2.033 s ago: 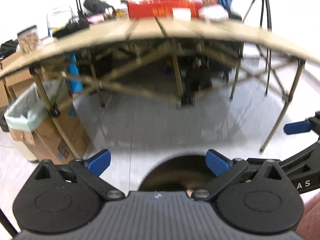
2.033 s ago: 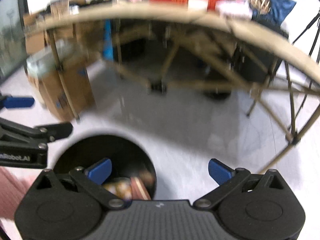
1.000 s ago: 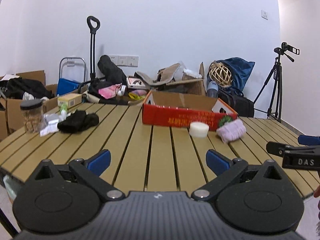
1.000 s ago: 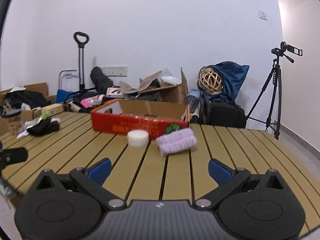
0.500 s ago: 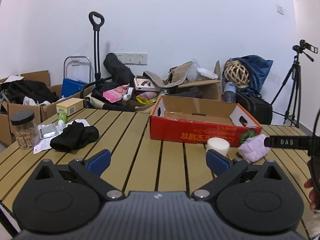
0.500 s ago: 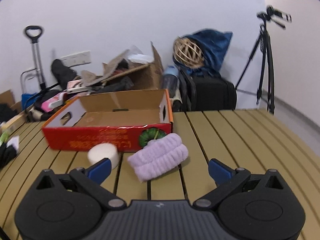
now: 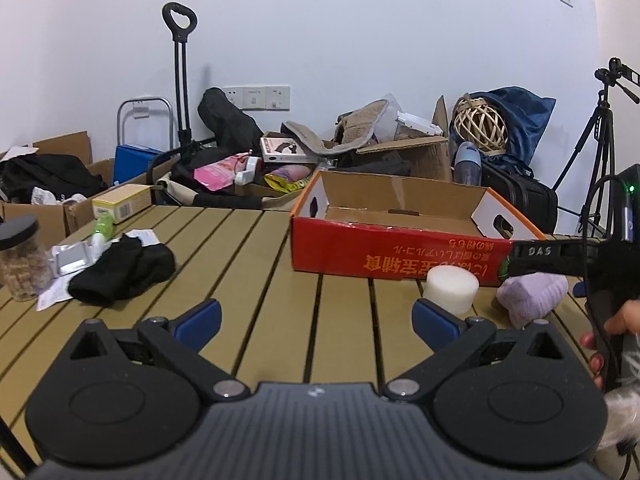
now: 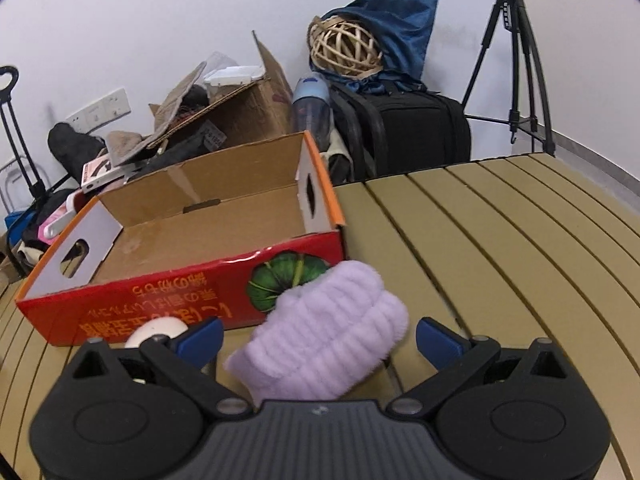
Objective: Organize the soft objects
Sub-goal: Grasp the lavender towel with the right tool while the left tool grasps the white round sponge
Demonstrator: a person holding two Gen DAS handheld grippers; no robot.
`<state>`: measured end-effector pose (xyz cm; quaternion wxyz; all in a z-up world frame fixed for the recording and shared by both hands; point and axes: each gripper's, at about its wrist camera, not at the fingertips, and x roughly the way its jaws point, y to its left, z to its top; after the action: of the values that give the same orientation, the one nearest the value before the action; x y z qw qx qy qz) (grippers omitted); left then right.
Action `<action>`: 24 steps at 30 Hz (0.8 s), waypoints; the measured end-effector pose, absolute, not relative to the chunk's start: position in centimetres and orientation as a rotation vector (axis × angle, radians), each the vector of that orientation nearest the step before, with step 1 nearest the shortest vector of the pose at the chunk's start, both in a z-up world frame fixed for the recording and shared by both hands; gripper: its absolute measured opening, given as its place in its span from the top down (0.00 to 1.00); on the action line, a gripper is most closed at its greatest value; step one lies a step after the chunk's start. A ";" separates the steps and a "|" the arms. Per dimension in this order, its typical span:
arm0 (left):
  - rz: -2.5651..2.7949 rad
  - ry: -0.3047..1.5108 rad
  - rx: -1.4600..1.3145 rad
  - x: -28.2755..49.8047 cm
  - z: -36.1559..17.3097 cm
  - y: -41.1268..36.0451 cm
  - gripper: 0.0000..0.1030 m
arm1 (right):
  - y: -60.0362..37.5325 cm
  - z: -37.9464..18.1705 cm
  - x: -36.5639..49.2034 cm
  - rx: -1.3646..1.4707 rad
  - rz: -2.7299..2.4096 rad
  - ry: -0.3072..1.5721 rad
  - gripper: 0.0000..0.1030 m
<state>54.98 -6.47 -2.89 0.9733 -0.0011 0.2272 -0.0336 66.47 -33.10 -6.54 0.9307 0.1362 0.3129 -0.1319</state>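
On the slatted surface (image 7: 256, 264), the purple cloth (image 8: 324, 332) is seen against the box (image 8: 180, 288) front near the right edge, framed by the released right claw (image 8: 318, 338), apparently for grasping, while the left claw (image 7: 316, 316) is held released and empty.

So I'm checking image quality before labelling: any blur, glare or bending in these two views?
Left wrist view: sharp, evenly lit, table slats fairly straight, corners vignetted black. Right wrist view: sharp too, but strong fisheye bends the table into a curve and tilts the tripod; a glossy highlight sits on the red box.
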 end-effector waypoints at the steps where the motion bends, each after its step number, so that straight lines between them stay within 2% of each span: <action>1: -0.068 0.460 -0.004 55.4 -3.0 -6.7 0.00 | -32.9 -6.6 66.7 0.268 -0.271 0.643 0.01; 3: -0.070 0.458 -0.011 56.0 -3.1 -6.9 0.00 | -32.4 -6.9 67.2 0.242 -0.276 0.654 0.04; 7: -0.063 0.467 -0.033 57.8 -3.3 -7.2 0.00 | -32.1 -7.5 67.5 0.229 -0.299 0.668 0.17; 9: -0.056 0.482 -0.045 58.8 -3.3 -7.3 0.00 | -32.3 -7.8 67.3 0.230 -0.300 0.664 0.26; 10: -0.049 0.490 -0.047 59.3 -3.4 -7.4 0.00 | -32.3 -7.9 67.1 0.229 -0.305 0.660 0.34; 12: -0.041 0.502 -0.051 59.9 -3.5 -7.6 0.00 | -32.3 -7.9 66.9 0.215 -0.302 0.657 0.41; 14: -0.032 0.512 -0.053 60.3 -3.7 -7.8 0.00 | -32.2 -7.9 66.7 0.197 -0.298 0.655 0.55; 17: -0.030 0.518 -0.057 60.4 -3.9 -8.0 0.00 | -32.2 -7.7 66.2 0.194 -0.269 0.635 0.71; 24: -0.051 0.517 -0.051 60.1 -3.5 -8.7 0.00 | -33.1 -5.8 62.2 0.218 -0.215 0.511 0.74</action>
<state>60.10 -8.74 -3.46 0.9662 -0.0253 0.2554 -0.0253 62.24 -33.15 -5.82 0.9560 0.1073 0.2515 -0.1062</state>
